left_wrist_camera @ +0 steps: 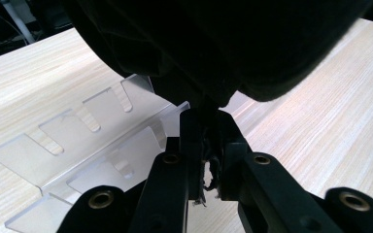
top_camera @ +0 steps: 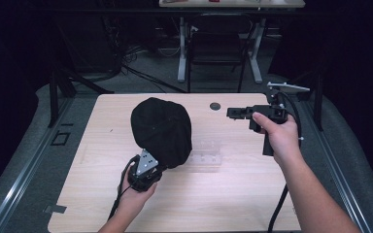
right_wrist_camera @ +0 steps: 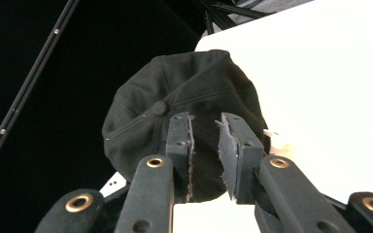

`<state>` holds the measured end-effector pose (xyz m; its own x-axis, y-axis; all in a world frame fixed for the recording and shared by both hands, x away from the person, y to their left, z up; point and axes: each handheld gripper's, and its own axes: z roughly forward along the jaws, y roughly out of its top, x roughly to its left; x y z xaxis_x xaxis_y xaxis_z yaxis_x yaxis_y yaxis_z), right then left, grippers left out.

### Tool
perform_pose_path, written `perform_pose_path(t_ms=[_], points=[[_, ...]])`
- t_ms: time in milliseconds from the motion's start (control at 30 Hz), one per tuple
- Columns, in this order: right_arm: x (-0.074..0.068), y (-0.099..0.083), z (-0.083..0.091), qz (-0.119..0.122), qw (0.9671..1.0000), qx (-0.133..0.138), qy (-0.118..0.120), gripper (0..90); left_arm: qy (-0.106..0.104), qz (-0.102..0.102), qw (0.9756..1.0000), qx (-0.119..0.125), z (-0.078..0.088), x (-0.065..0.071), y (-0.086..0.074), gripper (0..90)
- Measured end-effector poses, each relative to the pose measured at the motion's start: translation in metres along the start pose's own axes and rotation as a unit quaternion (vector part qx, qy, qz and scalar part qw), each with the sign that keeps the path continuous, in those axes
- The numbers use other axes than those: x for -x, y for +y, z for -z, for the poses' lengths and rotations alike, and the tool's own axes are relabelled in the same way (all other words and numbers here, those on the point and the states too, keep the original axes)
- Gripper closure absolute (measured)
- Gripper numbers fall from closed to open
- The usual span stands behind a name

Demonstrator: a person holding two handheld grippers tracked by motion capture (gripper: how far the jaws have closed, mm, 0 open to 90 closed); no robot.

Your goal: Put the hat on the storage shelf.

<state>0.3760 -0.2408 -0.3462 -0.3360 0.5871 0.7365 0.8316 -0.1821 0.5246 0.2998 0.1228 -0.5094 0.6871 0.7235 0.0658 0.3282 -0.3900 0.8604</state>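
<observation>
Pale wood table (top_camera: 233, 194) is under my two grippers, with dark floor around it. My left gripper (left_wrist_camera: 209, 160) has its jaws pressed together on the edge of the black cap (top_camera: 161, 130), which stands up just in front of it and above the clear plastic rack (top_camera: 206, 154). My right gripper (top_camera: 234, 113) is apart from the cap, at its right side, pointing to it; its jaws are a little spread with nothing between them.
</observation>
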Motion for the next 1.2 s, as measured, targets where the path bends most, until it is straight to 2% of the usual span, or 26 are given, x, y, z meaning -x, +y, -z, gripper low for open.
perform_pose_path(t_ms=[67,233,333,533,667,833,1067,1200], points=[[0.002,-0.001,0.001,0.000,1.0000,0.002,0.000,73.5,-0.001,0.005,1.0000,-0.001,0.001,-0.002,-0.001,84.6],[0.005,-0.004,0.003,0.001,1.0000,0.002,-0.005,72.9,-0.004,0.033,0.9994,0.006,0.002,-0.007,-0.007,83.2],[0.007,-0.006,0.006,0.002,0.9999,0.002,-0.010,72.8,-0.008,0.041,0.9991,0.006,0.002,-0.009,-0.010,81.6],[0.011,-0.009,0.011,0.001,0.9998,0.004,-0.019,72.4,-0.002,0.045,0.9990,0.003,0.004,-0.010,-0.015,76.5],[0.014,-0.012,0.015,0.005,0.9997,0.001,-0.026,72.2,0.000,0.051,0.9987,0.005,0.007,-0.013,-0.018,69.3],[0.017,-0.015,0.019,0.005,0.9995,0.008,-0.030,72.1,-0.006,0.073,0.9972,0.013,0.015,-0.018,-0.021,60.7],[0.021,-0.025,0.022,0.022,0.9980,0.006,-0.059,71.7,-0.003,0.090,0.9958,0.012,0.030,-0.030,-0.029,52.1],[0.023,-0.034,0.024,0.041,0.9951,0.005,-0.090,71.3,0.003,0.100,0.9949,0.010,0.038,-0.036,-0.036,50.3]])
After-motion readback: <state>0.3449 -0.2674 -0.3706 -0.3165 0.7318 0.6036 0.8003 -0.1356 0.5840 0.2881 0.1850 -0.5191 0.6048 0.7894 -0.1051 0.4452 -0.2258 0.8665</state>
